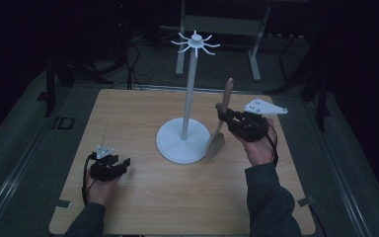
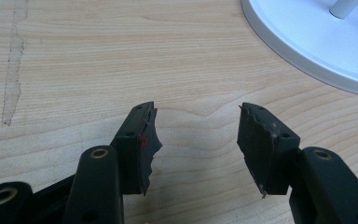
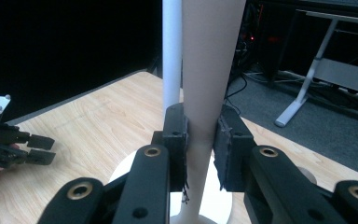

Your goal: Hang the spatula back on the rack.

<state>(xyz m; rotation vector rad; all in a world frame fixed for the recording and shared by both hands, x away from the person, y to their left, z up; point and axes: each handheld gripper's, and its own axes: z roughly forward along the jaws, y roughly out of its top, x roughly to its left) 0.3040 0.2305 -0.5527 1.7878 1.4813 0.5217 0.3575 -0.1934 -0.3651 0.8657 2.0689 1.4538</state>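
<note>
Dim room, wooden table: my right gripper clamps the spoon; left gripper idle, jaws apart. Spoon could knock the stand if swung wide.

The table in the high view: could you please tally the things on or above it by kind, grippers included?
Wooden spoon, held upright over the table: 1
White hook stand with round base: 1
Hand-held grippers: 2, left gripper with fingers apart and nothing between them, right gripper shut on the spoon handle
Total: 4
</note>
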